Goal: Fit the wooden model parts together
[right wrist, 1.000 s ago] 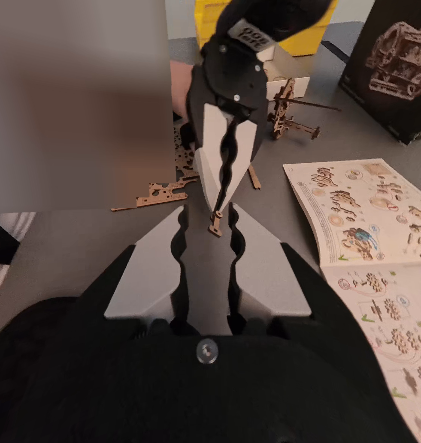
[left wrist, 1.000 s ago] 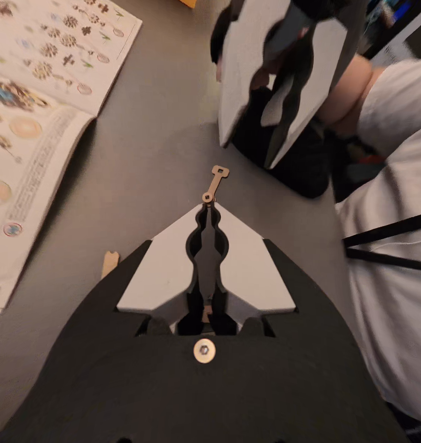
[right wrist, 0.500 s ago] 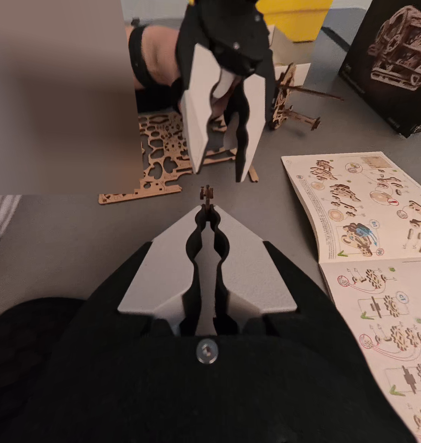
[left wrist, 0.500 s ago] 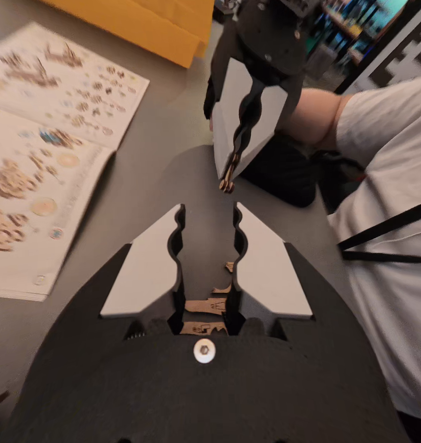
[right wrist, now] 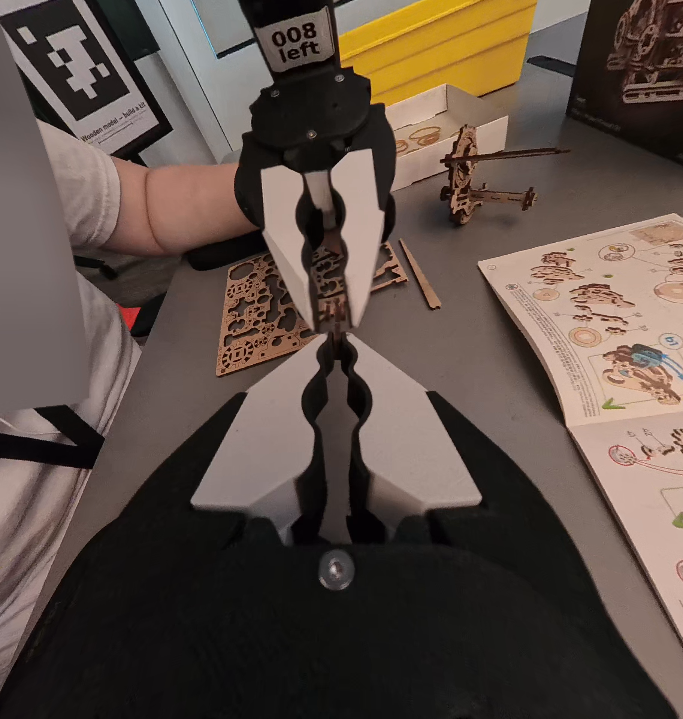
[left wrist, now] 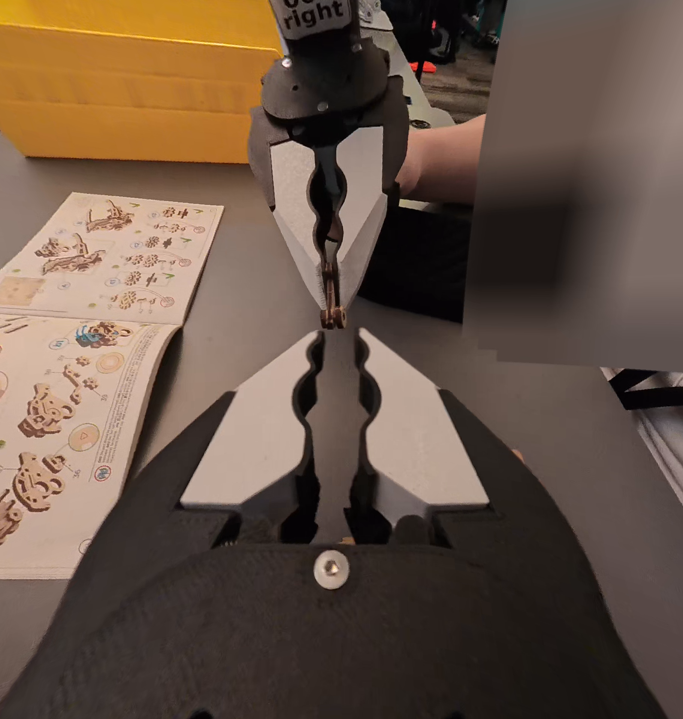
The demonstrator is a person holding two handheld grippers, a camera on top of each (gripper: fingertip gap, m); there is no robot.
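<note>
Table [left wrist: 234, 241] — smooth matt grey. Gripper bodies: black plastic with a fine rough grain; fingers [left wrist: 265, 424] pale matt grey, smooth; bright metal screw [left wrist: 331, 574]. Held part [left wrist: 332, 317] and fret sheet [right wrist: 254, 311] — thin laser-cut wood, dark edges. Booklet [left wrist: 79, 350]: printed paper. Yellow bin [left wrist: 118, 85]: smooth plastic.

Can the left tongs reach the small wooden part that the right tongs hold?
Probably yes: the open left tongs face the wooden part, which sticks out of the right tongs; nothing lies between.

Both wrist cameras look forward along their own fingers, facing each other closely above the grey surface [left wrist: 230, 319]; both share the instruction booklet [right wrist: 589, 327], perhaps at 3 o'clock.
</note>
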